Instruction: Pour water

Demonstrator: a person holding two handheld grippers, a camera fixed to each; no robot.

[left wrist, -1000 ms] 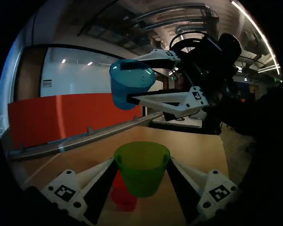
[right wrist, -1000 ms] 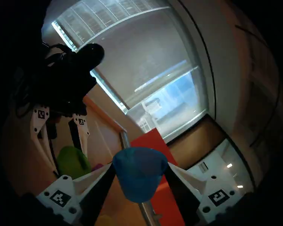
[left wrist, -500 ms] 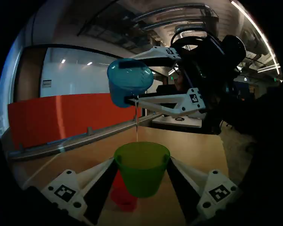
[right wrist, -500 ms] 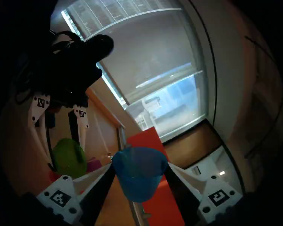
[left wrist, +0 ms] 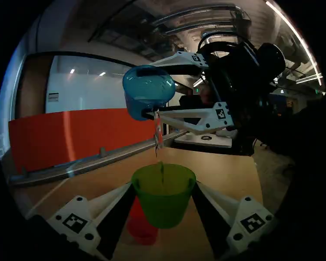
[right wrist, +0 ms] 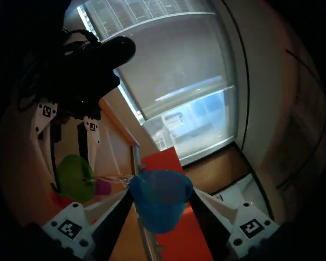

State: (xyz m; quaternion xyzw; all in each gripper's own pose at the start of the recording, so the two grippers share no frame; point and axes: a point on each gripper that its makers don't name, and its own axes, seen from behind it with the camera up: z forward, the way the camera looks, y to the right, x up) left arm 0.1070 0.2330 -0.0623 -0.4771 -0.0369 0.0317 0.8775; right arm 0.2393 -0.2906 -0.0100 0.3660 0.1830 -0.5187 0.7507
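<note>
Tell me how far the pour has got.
Done: both cups are gripped, the green cup in the left tongs, the blue cup in the right tongs, tipped above it. In hand: a thin stream of water falls into the green cup. Left: finishing the pour and righting the blue cup.

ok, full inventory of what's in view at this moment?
blue cup: 1, translucent blue, tilted above the green cup, between the right gripper's fingers
green cup: 1, translucent green, upright between the left gripper's fingers
water stream: 1, clear, falling from the blue cup's rim into the green cup
red cup: 1, red, low behind the green cup, partly hidden
table: 1, light wood, under both cups
wall panel: 1, orange-red, beyond the table's far edge
window: 1, bright, blind partly down, in the right gripper view
left gripper: 1, white fingers, shut on the green cup
right gripper: 1, white fingers, shut on the blue cup
</note>
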